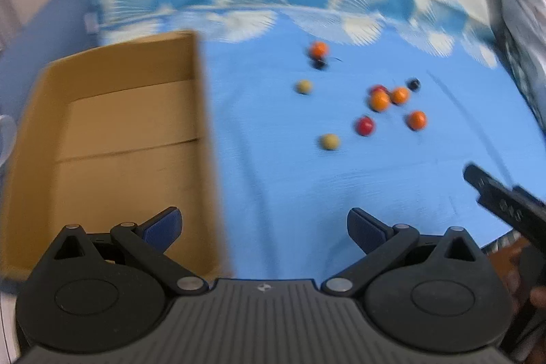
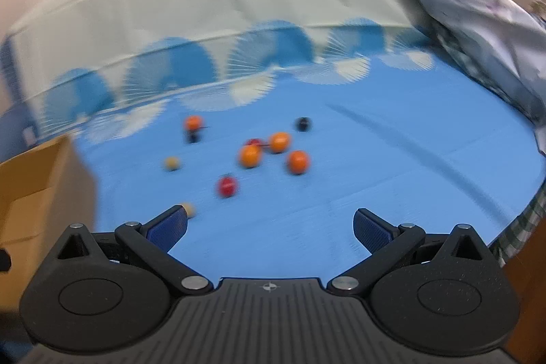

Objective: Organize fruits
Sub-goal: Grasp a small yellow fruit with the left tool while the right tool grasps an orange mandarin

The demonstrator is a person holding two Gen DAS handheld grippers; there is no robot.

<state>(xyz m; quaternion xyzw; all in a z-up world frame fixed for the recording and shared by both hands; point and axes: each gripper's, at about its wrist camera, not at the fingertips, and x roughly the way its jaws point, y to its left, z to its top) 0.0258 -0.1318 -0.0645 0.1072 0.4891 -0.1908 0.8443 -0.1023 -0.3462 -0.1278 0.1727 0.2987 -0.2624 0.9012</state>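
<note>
1. Plainly, no readable writing shows on anything (both views are blurred).
2. A blue bedsheet (image 2: 341, 193) with pale fan shapes covers the surface; a grey blanket (image 2: 477, 23) lies far right.
3. The small fruits (image 1: 379, 100) lie scattered on the sheet, right of the open cardboard box (image 1: 112, 139).
4. The left gripper (image 1: 264, 227) and right gripper (image 2: 271, 227) are spread wide, holding nothing.

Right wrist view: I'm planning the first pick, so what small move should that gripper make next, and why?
Probably ease the right gripper forward toward the red fruit. Its jaws are open and empty, that fruit lies close ahead on the blue cloth apart from the others, and the cardboard box looks empty.
</note>
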